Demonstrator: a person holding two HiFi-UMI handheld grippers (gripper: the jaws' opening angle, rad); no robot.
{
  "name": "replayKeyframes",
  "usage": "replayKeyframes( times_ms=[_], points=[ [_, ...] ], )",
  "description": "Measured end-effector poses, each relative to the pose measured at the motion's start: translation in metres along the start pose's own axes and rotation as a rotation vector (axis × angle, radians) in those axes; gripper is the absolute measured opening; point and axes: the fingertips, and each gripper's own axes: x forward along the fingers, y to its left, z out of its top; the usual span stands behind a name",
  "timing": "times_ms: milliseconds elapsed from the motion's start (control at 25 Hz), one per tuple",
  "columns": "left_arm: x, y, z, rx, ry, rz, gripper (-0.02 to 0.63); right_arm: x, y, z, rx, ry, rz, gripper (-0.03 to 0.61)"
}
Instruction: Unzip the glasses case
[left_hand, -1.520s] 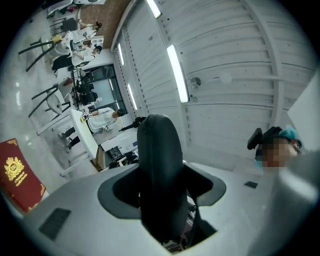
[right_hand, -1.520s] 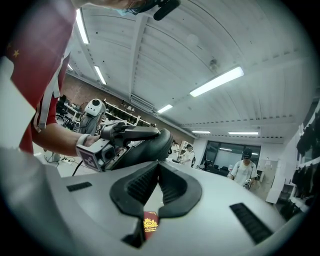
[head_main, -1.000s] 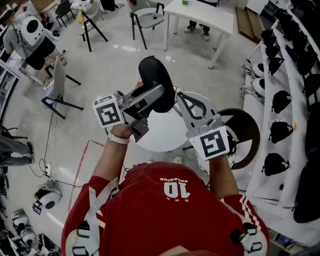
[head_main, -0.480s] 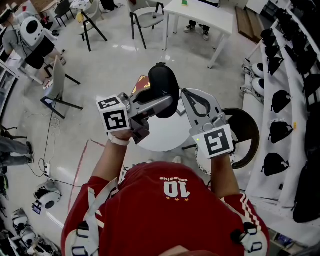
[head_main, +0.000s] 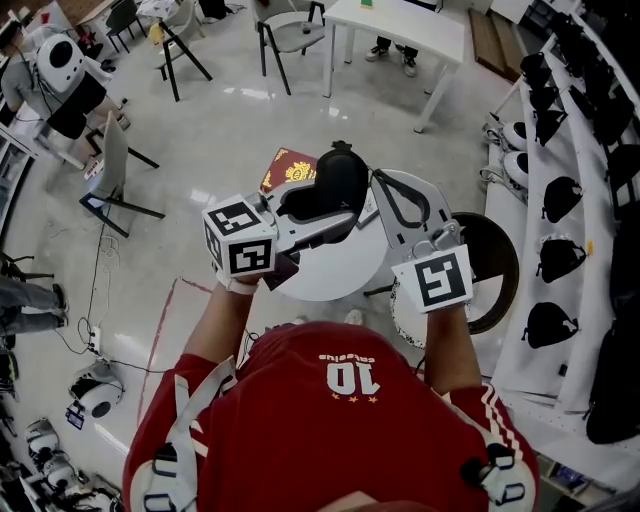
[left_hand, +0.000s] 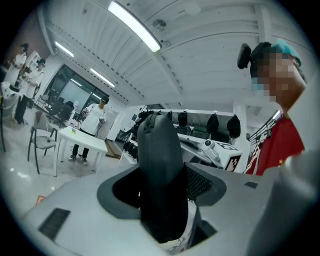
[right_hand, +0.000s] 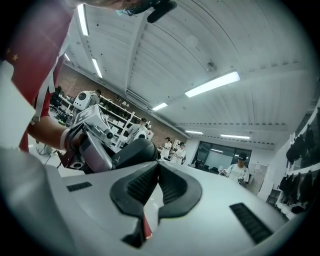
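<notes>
— What's between your jaws?

— My left gripper is clamped across the glasses case, its jaws standing wide around the body. My right gripper has its jaws pressed tip to tip. I can make out nothing between them, and the case sits just beyond those tips.

— What has just changed?

— I've rolled my left wrist and brought the case lower. A second ago it stood tall on end. Now it lies tilted in my grip above the far edge of the round table. My right gripper has hardly stirred. Lowering the case has also uncovered a red booklet at the table's far left edge.

— And for the zip?

— I judge this is still setting-up. The case looks shut, and I seem to be turning it to offer its edge to my right jaws. A small tab at its far end may be the pull, but I can't tell.

— How will it handle?

— It's a smooth, matt black shell, rounded like a long pebble, so I think it could twist in a loose grip. My ribbed black pads should bite on it. The table is smooth and white, and the booklet is flat with a gold emblem.
</notes>
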Motion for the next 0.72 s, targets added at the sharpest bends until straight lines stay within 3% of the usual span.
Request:
replayKeyframes(
  times_ms=[480,720],
  points=[
    [0.007,0.008,-0.045,0.175,0.276,0.073,0.264,0.0,0.007,-0.025,-0.131,0.115,0.043,0.017],
    [0.0,0.023,-0.073,0.424,0.556,0.166,0.264,0.001,0.025,-0.039,-0.292,0.178,0.151,0.017]
  ],
)
